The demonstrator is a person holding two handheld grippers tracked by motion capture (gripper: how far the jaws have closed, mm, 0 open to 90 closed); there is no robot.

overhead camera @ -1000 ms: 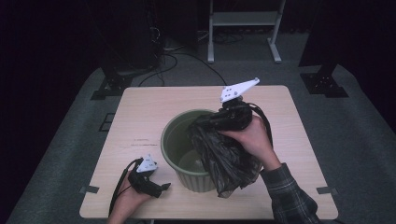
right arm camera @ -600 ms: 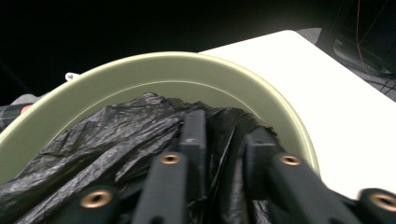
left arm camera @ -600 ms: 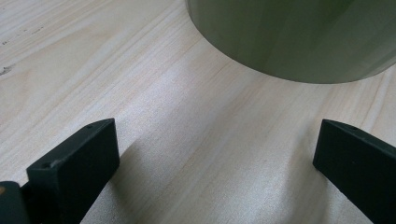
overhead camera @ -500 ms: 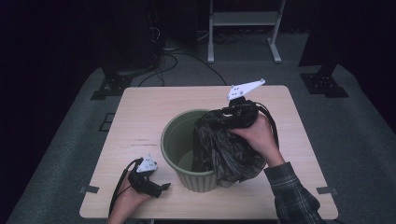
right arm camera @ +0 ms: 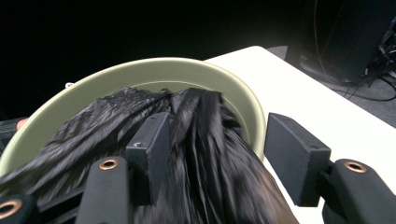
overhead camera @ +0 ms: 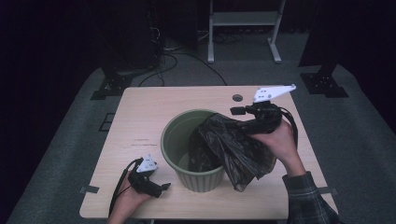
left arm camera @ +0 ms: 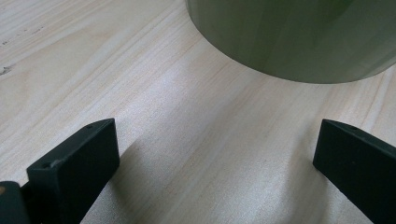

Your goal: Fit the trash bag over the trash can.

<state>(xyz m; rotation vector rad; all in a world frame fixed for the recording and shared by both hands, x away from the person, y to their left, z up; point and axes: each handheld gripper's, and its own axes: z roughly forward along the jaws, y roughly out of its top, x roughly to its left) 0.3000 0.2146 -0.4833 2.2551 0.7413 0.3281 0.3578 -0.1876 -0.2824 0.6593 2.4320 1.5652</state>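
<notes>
A green round bin (overhead camera: 169, 136) stands in the middle of the wooden table (overhead camera: 140, 116). A crumpled black plastic bag (overhead camera: 233, 147) hangs over its right rim, partly inside and partly down the outside. My right gripper (overhead camera: 236, 112) is above that rim with the person's right hand around the bag. In the right gripper view the bag (right arm camera: 112, 119) runs between my right gripper's (right arm camera: 215, 140) jaws, which stand wide apart, above the bin (right arm camera: 140, 67). My left gripper (overhead camera: 162, 187) rests on the table left of the bin. Its jaws (left arm camera: 215, 149) are open and empty, facing the bin wall (left arm camera: 299, 42).
A small round hole (overhead camera: 237, 98) sits in the table behind the bin. Off the table's far side are a white stand (overhead camera: 243, 28), floor cables (overhead camera: 187, 56) and dark equipment bases (overhead camera: 109, 86). Bare tabletop lies left of and behind the bin.
My right gripper and hand moved to the right and back, drawing the bag from over the bin's middle toward its right rim. The left gripper stayed put.
</notes>
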